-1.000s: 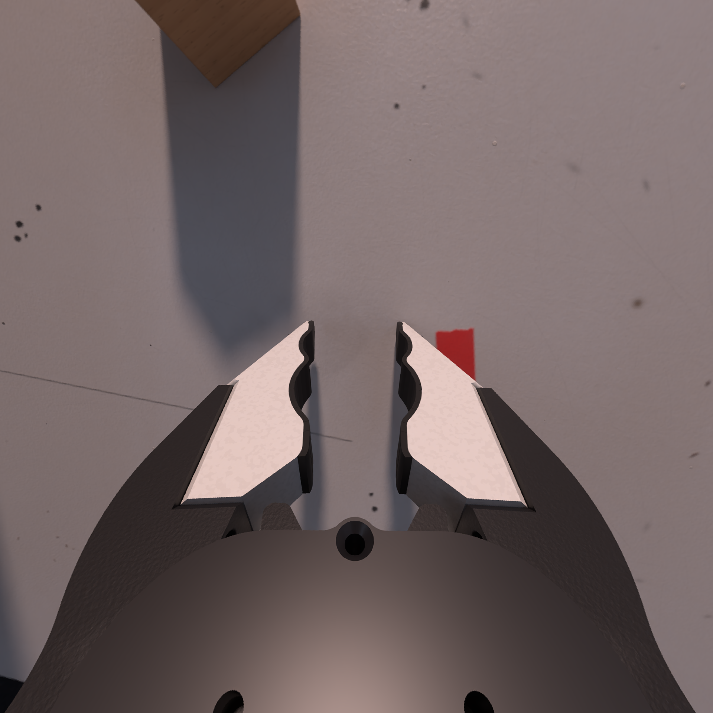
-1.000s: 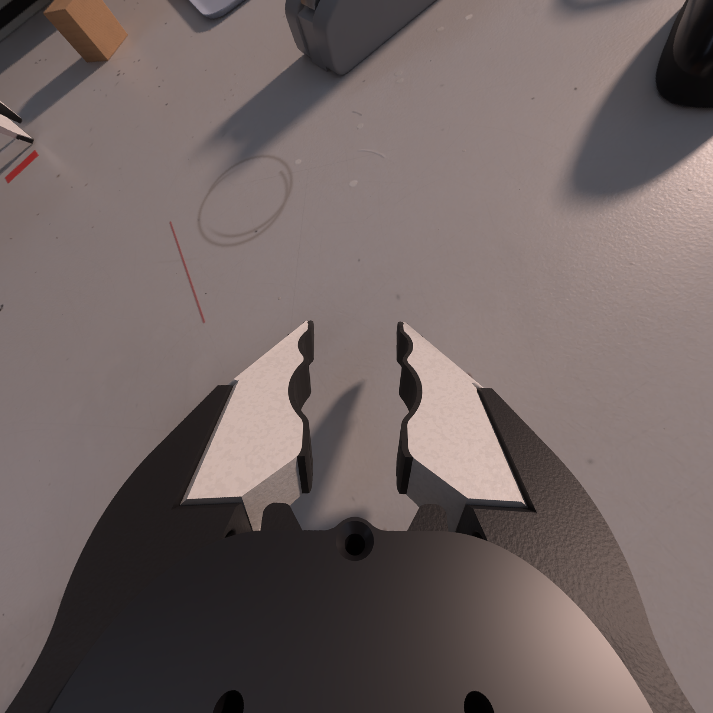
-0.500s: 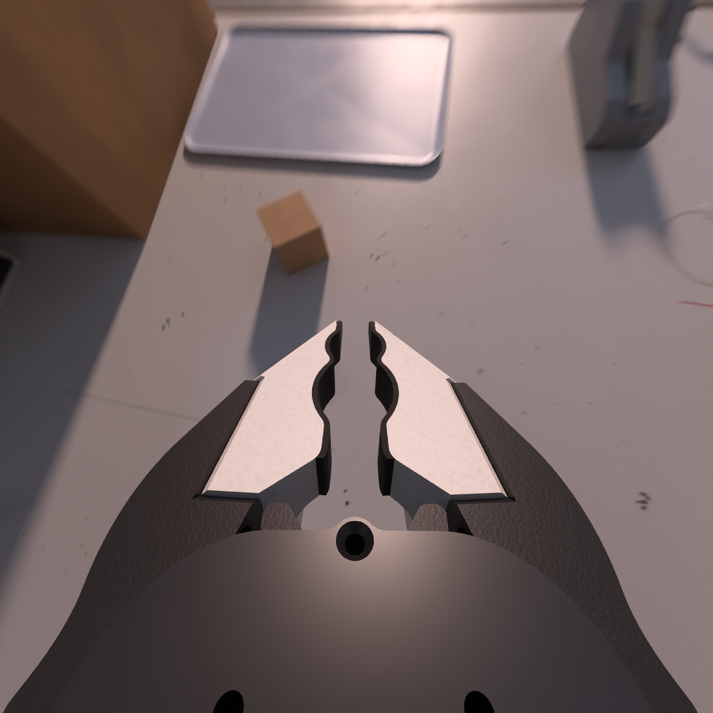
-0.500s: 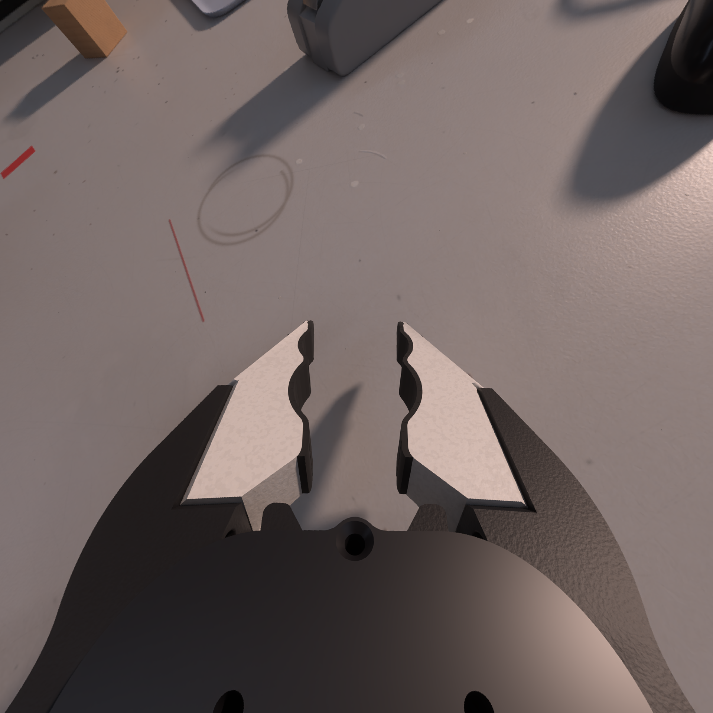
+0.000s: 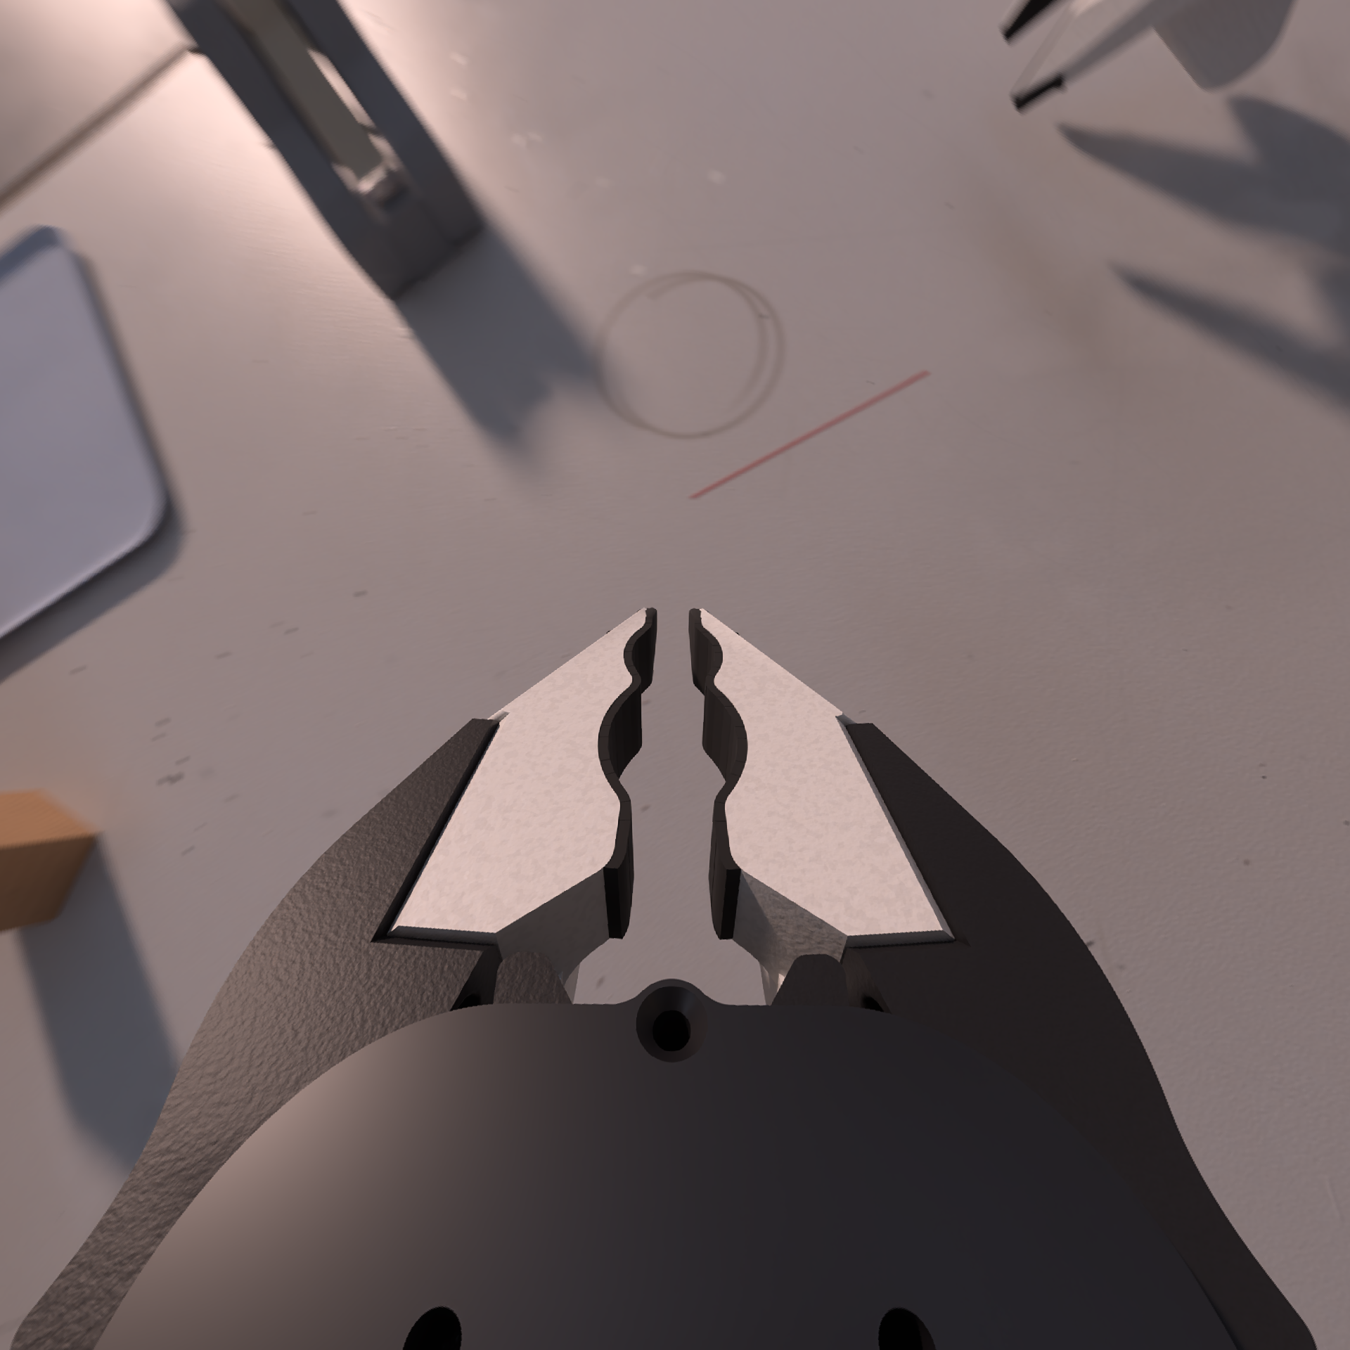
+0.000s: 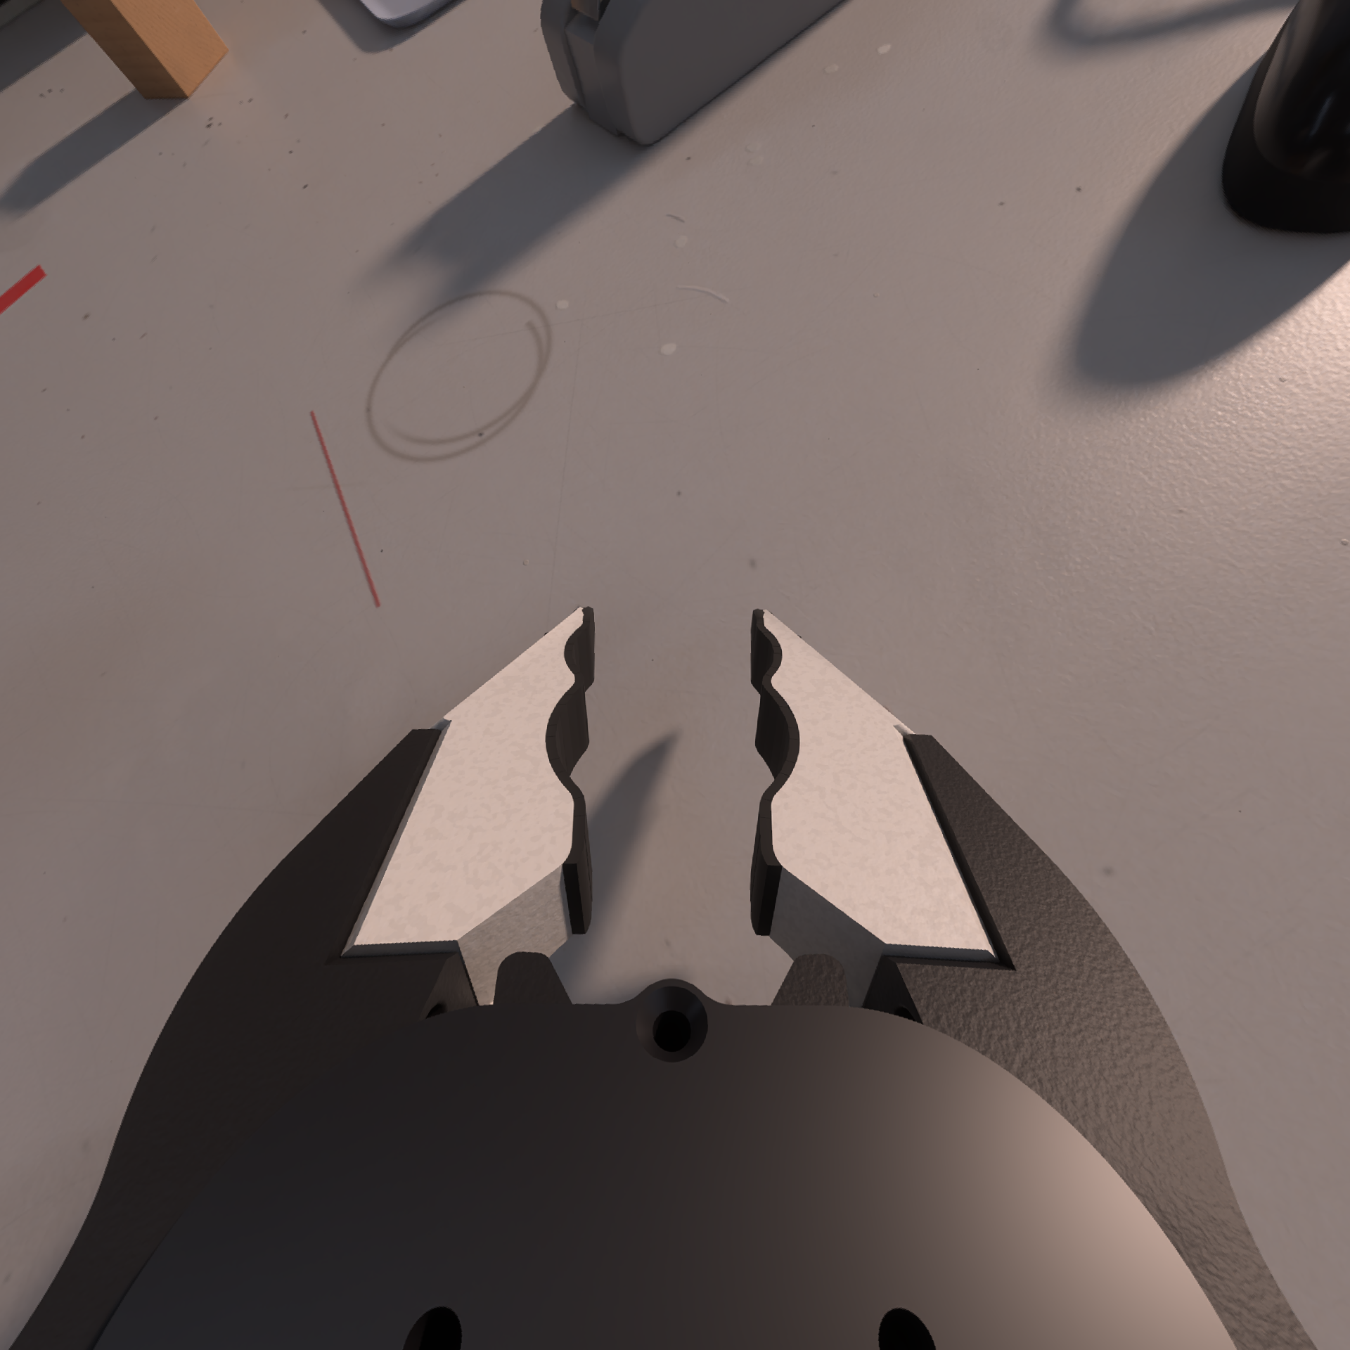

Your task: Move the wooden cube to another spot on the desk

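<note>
The wooden cube (image 5: pixel 36 869) sits on the grey desk (image 5: pixel 1023 657), at the left edge of the left wrist view, well to the left of my left gripper (image 5: pixel 672 621). That gripper hangs above the desk with its jaws almost together and nothing between them. The cube also shows in the right wrist view (image 6: pixel 153 36), far off at the top left. My right gripper (image 6: pixel 672 621) is open and empty over bare desk. It also shows at the top right of the left wrist view (image 5: pixel 1059 51).
A grey stapler-like block (image 5: pixel 343 139) (image 6: pixel 657 58) and a flat grey tray (image 5: pixel 66 438) lie at the back. A black stand (image 6: pixel 1300 124) is at the far right. A ring mark (image 6: pixel 460 372), a thin red line (image 6: pixel 343 508) and red tape (image 6: pixel 22 288) mark the desk.
My left gripper narrowed from open to nearly shut, rose and swung right; the cube slid from ahead to the left edge of its view. The right gripper stayed put.
</note>
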Action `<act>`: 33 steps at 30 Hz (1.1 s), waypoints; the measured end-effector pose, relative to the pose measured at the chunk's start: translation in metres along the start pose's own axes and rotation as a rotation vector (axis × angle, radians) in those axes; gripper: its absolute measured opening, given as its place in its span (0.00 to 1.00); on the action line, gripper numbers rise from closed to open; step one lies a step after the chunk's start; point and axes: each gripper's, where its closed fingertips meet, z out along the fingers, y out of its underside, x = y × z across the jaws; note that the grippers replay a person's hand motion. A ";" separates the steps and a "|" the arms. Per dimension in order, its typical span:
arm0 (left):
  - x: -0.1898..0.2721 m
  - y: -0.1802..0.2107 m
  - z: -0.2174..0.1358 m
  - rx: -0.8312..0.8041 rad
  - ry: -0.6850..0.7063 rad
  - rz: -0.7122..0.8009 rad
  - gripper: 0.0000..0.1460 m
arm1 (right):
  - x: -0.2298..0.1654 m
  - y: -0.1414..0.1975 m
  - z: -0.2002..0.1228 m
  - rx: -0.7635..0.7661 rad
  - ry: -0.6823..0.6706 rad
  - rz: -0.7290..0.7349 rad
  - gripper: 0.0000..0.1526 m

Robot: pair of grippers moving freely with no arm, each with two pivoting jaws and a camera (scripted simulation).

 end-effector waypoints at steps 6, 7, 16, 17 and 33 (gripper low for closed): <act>0.052 0.006 0.046 -0.054 0.172 0.010 0.08 | -0.001 0.000 0.000 -0.004 -0.007 -0.001 0.28; 0.056 0.006 0.049 -0.056 0.189 0.006 0.08 | -0.001 0.000 0.000 -0.005 -0.008 -0.001 0.28; -0.002 -0.022 0.006 0.136 0.080 -0.199 0.46 | -0.001 0.001 0.001 -0.007 -0.005 -0.008 0.28; -0.017 -0.023 -0.004 0.159 0.051 -0.238 0.49 | -0.001 0.001 0.001 -0.007 -0.005 -0.008 0.28; -0.283 0.119 -0.037 -0.110 -0.301 -0.916 0.69 | -0.001 0.001 0.002 -0.014 0.008 -0.019 0.28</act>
